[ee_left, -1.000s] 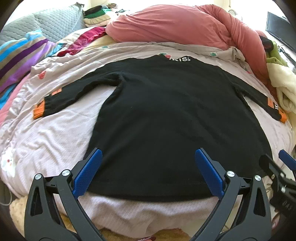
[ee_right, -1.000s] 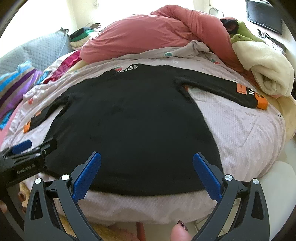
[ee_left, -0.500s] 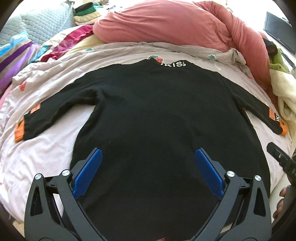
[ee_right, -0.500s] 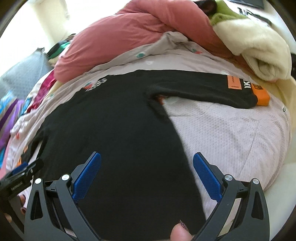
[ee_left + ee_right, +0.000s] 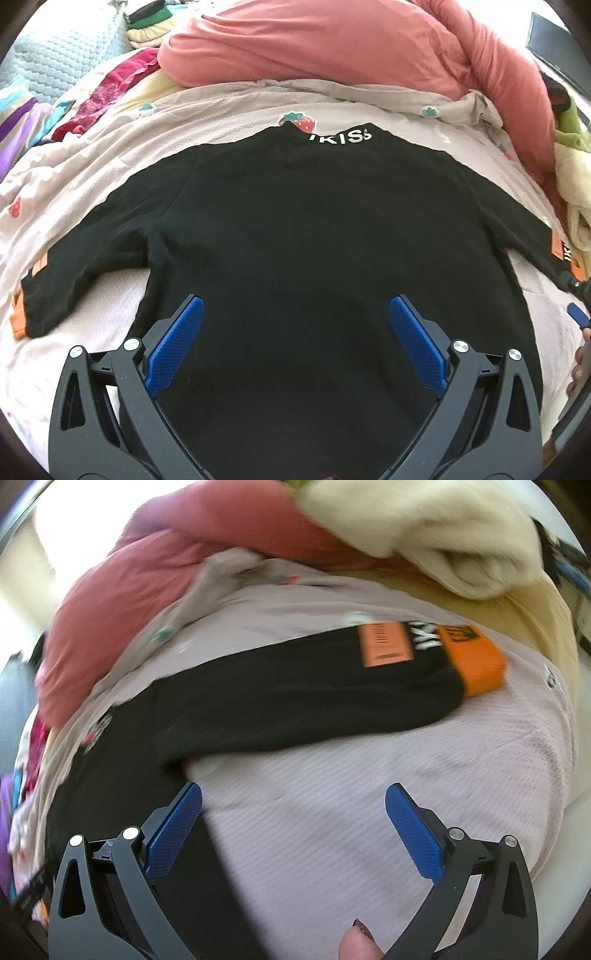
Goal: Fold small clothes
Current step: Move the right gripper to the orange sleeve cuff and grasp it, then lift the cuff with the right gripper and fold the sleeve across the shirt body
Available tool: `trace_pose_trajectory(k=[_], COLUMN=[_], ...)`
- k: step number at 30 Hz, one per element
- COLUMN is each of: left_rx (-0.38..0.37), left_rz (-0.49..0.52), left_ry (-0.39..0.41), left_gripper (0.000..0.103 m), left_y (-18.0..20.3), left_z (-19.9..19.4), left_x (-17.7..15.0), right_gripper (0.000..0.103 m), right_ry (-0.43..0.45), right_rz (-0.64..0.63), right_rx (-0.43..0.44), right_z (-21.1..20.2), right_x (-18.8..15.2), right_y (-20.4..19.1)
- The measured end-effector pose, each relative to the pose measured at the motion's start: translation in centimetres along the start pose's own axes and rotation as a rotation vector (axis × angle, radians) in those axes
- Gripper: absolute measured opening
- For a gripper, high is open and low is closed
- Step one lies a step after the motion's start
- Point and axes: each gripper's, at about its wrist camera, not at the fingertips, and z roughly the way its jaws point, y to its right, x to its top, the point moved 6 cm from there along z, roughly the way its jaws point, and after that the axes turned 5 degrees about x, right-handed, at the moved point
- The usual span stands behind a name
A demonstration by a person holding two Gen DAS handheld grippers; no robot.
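A black long-sleeved top (image 5: pixel 314 236) lies flat on a pale pink bedcover (image 5: pixel 74 192), collar with white letters at the far end, both sleeves spread out with orange cuffs. My left gripper (image 5: pixel 295 314) is open and empty above the top's lower body. My right gripper (image 5: pixel 293 797) is open and empty above the bedcover (image 5: pixel 369 812), just below the right sleeve (image 5: pixel 295 701) and its orange cuff (image 5: pixel 476 664). The right gripper's tip shows at the right edge of the left wrist view (image 5: pixel 578 317).
A pink duvet (image 5: pixel 332 40) is heaped at the far side of the bed. A cream blanket (image 5: pixel 424 528) lies at the far right. Striped and red fabrics (image 5: pixel 103 92) and a grey pillow (image 5: pixel 55 51) lie at the far left.
Both grippers have moved forward over the bed. The left now hangs over the top's body; the right has swung right toward the right sleeve. Both stay open.
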Motion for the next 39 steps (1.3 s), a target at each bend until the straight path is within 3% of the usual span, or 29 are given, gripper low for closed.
trace_pose_trajectory(k=[8, 19, 24, 26, 33, 39], left_rx=[0.019, -0.003, -0.016, -0.012, -0.027, -0.067], left_rz=[0.010, -0.039, -0.047, -0.046, -0.045, -0.068], left_ry=[-0.048, -0.063, -0.040, -0.027, 0.025, 0.040], left_gripper=[0.094, 0.094, 0.094, 0.094, 0.094, 0.094], left_y=[-0.3, -1.1, -1.8, -2.0, -2.9, -4.3], left_z=[3.1, 5.9, 5.9, 5.7, 4.5, 3.4], left_x=[1.5, 2.7, 3.1, 3.4, 4.8, 5.3], right_gripper=[0.099, 0.097, 0.048, 0.020, 0.017, 0.016], right_ry=[0.042, 0.143, 0.183, 0.211, 0.256, 0.268], right_rz=[0.127, 0.144, 0.151, 0.131, -0.038, -0.189], right_rx=[-0.090, -0.066, -0.013, 0.015, 0.160, 0.307], right_z=[1.7, 3.3, 2.8, 1.9, -1.4, -3.5], right_x=[4.1, 8.8, 9.6, 9.9, 10.5, 10.2], right_y=[7.3, 10.8, 10.6, 9.9, 2.4, -7.9])
